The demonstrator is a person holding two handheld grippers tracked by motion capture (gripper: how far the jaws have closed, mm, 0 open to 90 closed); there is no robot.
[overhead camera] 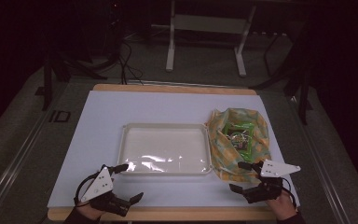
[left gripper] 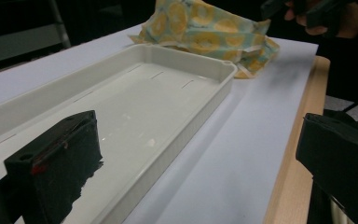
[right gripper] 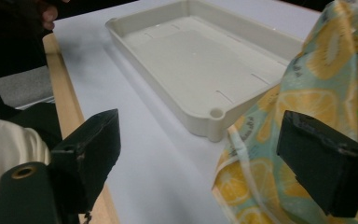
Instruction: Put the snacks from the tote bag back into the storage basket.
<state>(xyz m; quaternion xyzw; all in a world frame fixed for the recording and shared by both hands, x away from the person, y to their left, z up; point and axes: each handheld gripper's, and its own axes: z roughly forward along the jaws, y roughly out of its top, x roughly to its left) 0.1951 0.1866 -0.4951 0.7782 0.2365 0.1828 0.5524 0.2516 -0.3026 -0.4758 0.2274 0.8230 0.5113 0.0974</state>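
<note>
A shallow white tray (overhead camera: 164,129) lies empty in the middle of a white sheet (overhead camera: 121,107). Right of it, touching the tray's corner, sits a cloth bag (overhead camera: 254,126) printed with yellow lemon slices; it gapes open on a green packet (overhead camera: 240,137). My left gripper (overhead camera: 129,183) rests open at the tray's near left corner, one jaw over the tray (left gripper: 186,70), the other over the table edge. My right gripper (overhead camera: 241,176) stands open at the bag's near edge, one jaw over the cloth (right gripper: 307,102). Nothing is held in either.
The wooden table edge (overhead camera: 168,213) runs along the front, just below both grippers. A white metal frame (overhead camera: 205,28) stands on the floor beyond the table. Dark floor surrounds the table.
</note>
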